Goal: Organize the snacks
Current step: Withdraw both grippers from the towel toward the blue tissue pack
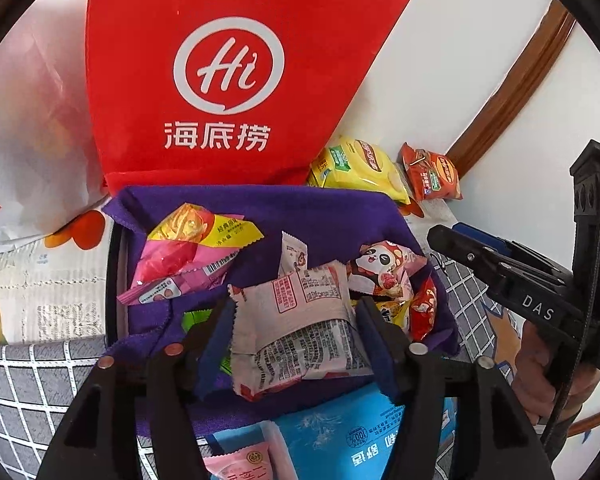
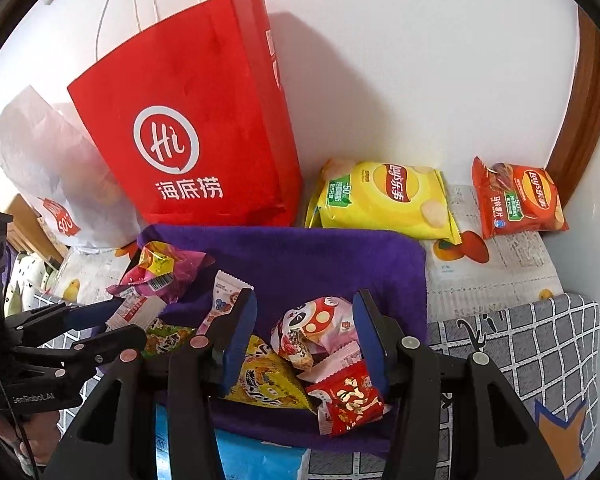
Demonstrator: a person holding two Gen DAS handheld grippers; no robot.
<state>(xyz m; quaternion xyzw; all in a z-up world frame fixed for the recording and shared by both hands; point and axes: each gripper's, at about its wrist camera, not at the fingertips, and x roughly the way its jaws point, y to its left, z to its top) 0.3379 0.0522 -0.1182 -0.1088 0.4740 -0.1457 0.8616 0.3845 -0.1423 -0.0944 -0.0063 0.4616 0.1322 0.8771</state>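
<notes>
My left gripper (image 1: 296, 320) is shut on a pale pink snack packet (image 1: 300, 320) and holds it above a basket lined with purple cloth (image 1: 300, 208). The basket holds several snacks: a pink-and-yellow packet (image 1: 188, 256), a panda packet (image 1: 384, 272) and a small red packet (image 1: 422, 308). My right gripper (image 2: 304, 332) is open above the basket's right part, its fingers on either side of the panda packet (image 2: 320, 328), with a yellow triangular packet (image 2: 268, 380) and the red packet (image 2: 352, 400) below. The left gripper shows at the left of the right wrist view (image 2: 100, 320).
A red paper bag (image 2: 204, 128) and a white bag (image 2: 48, 168) stand behind the basket against the wall. A yellow Lay's bag (image 2: 388, 200) and an orange-red Lay's bag (image 2: 520, 200) lie at the back right. A blue pack (image 1: 348, 436) lies in front.
</notes>
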